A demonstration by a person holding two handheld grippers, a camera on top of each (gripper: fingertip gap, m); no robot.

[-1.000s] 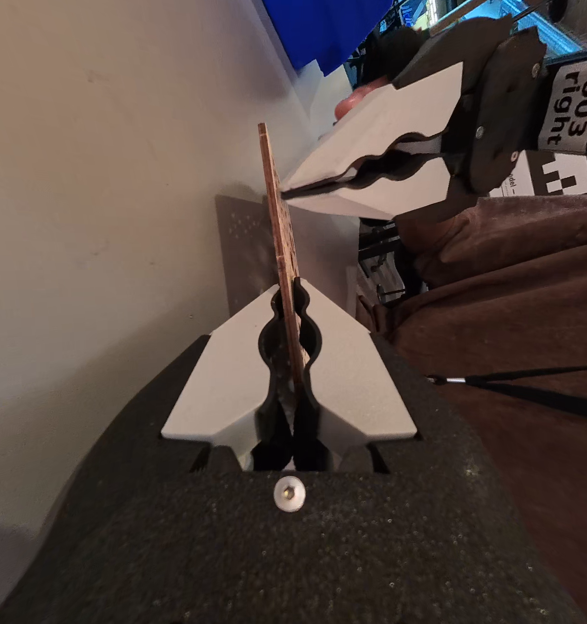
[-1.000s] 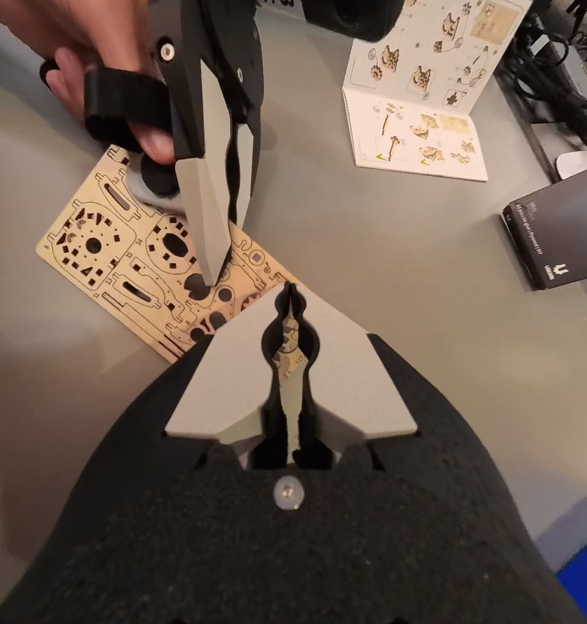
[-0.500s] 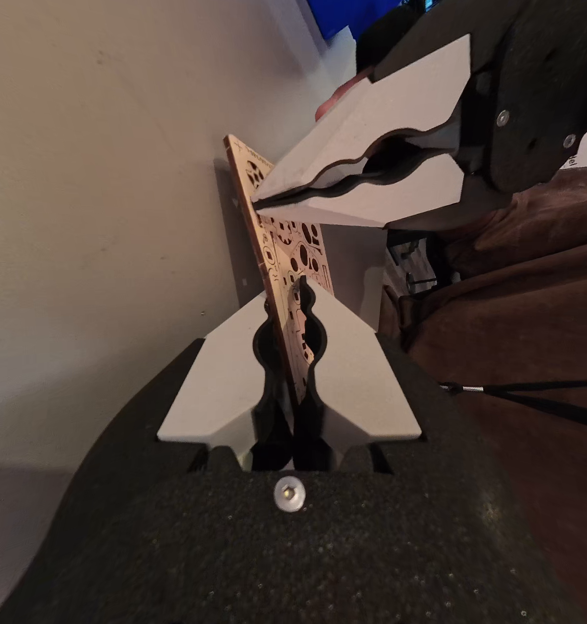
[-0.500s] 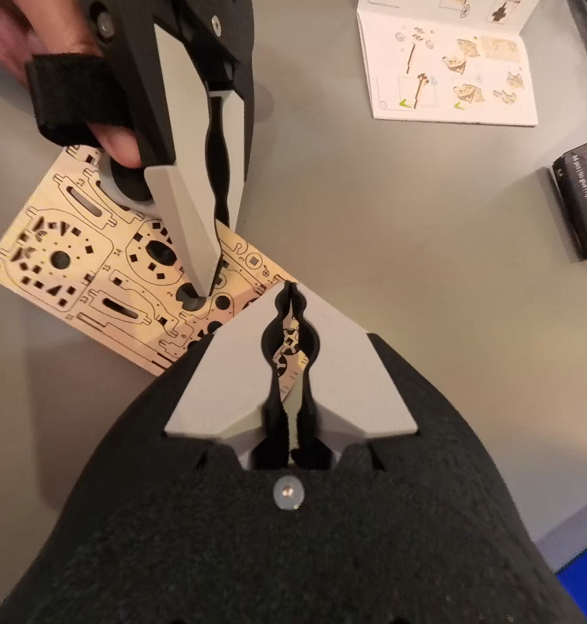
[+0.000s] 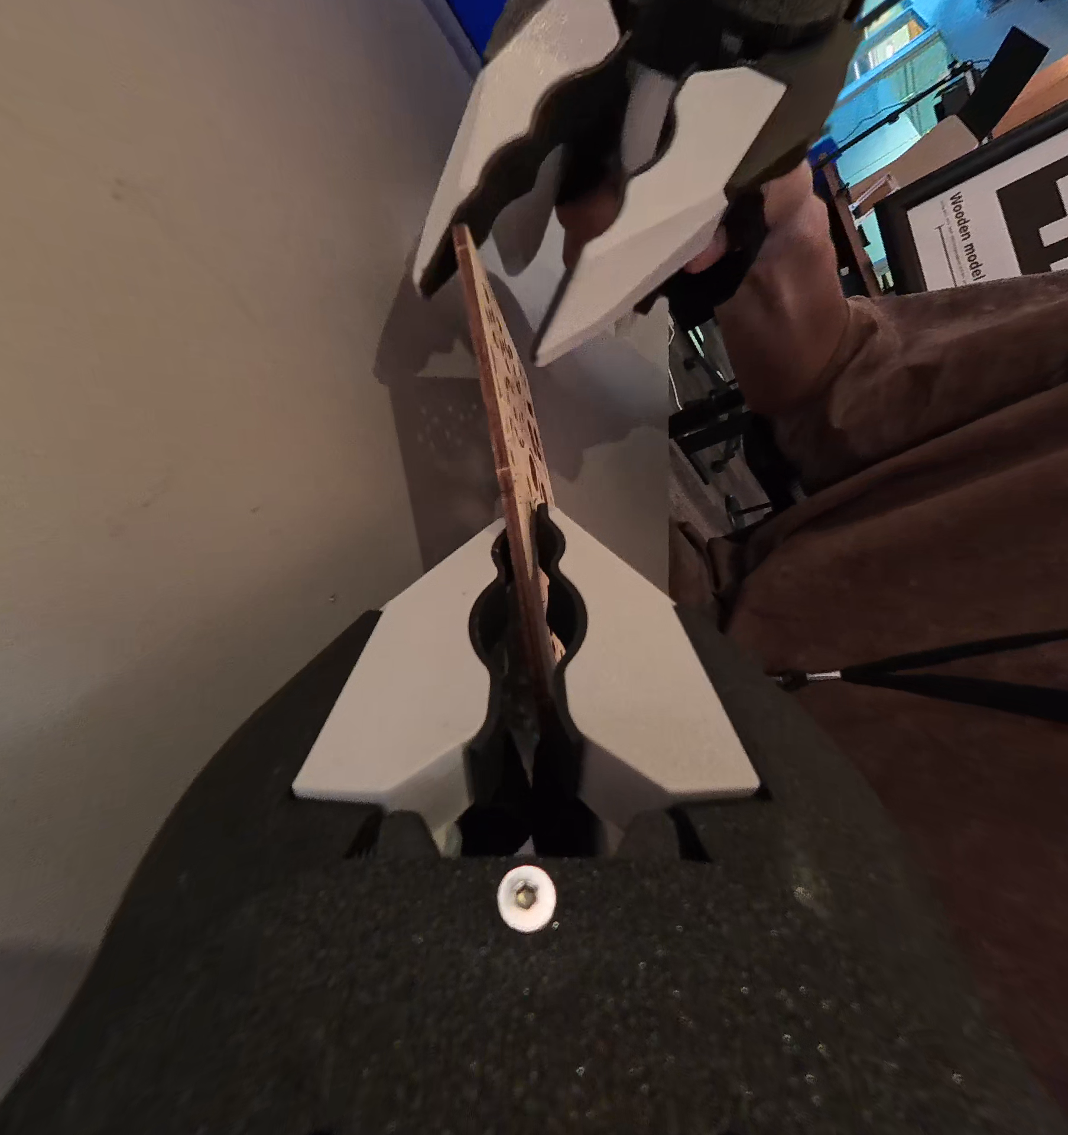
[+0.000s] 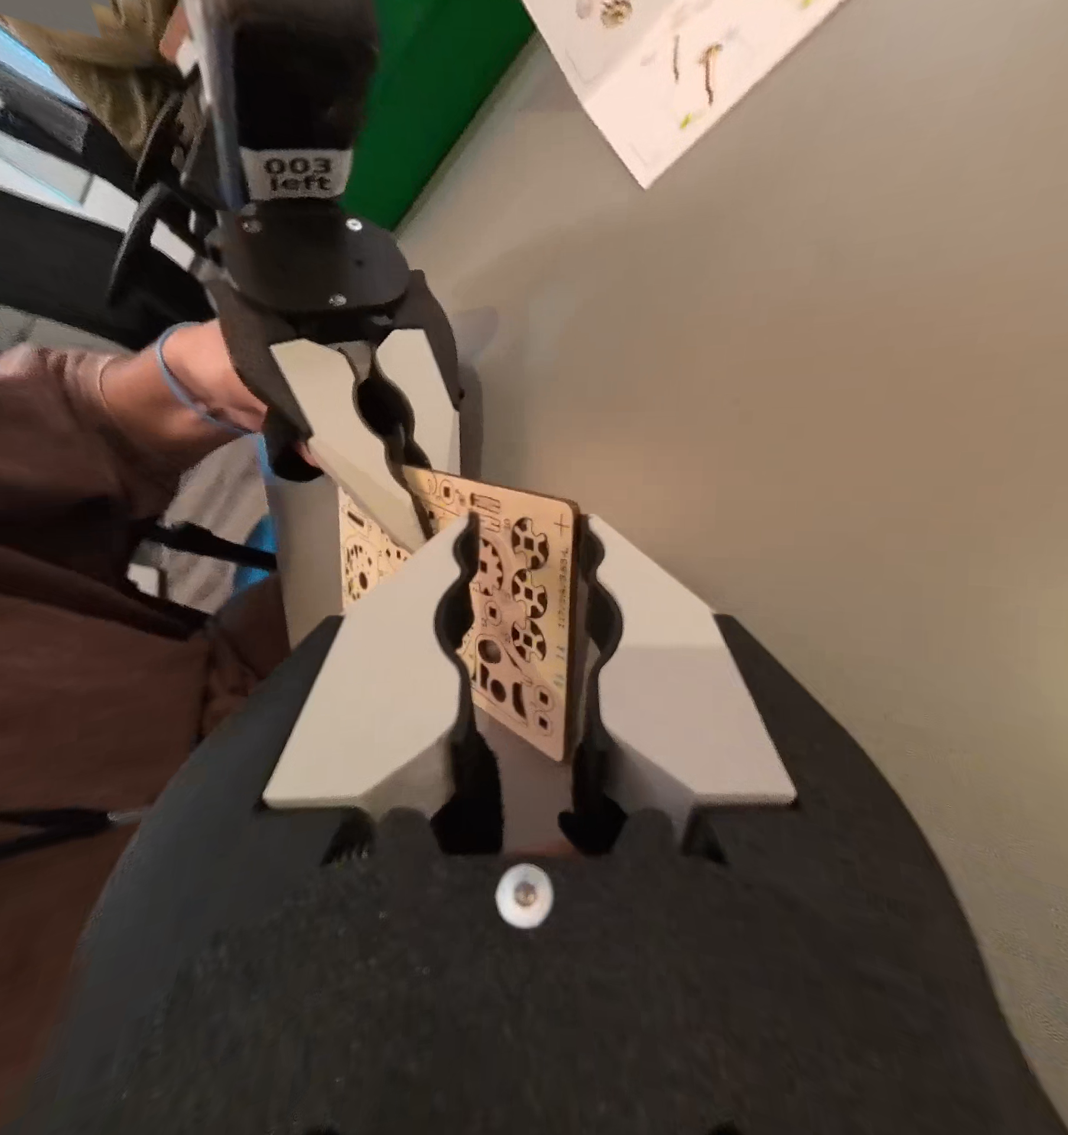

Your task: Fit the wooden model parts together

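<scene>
Left gripper [image 5: 522, 534]: we held it clamped on the wooden sheet [image 5: 506, 393], the two grey fingers pinching the sheet's near edge, which ran edge-on up the middle of our left wrist view.
Left gripper from the other side [image 6: 417, 528]: we saw it reach down from above, its fingers closed on the far part of the sheet.
Right gripper [image 6: 528, 522]: we had its jaws spread apart, one finger on each side of the sheet's near corner, not pressing it.
Right gripper from the other side [image 5: 488, 319]: we saw it come from above with one finger to each side of the sheet's top edge; whether the left one touched the wood, we could not tell.
Wooden sheet [image 6: 522, 602]: we kept it lifted off the table [image 6: 826, 491], standing roughly upright, its pale face full of cut-out gear shapes and holes.
Booklet [image 6: 672, 80]: we saw it open and flat on the table, well apart from the sheet, blurred.
Sleeve [image 5: 918, 553]: brown, to the right of the left gripper.
Hand [image 6: 212, 387]: we saw it behind the left gripper, with a blue band at the wrist.
</scene>
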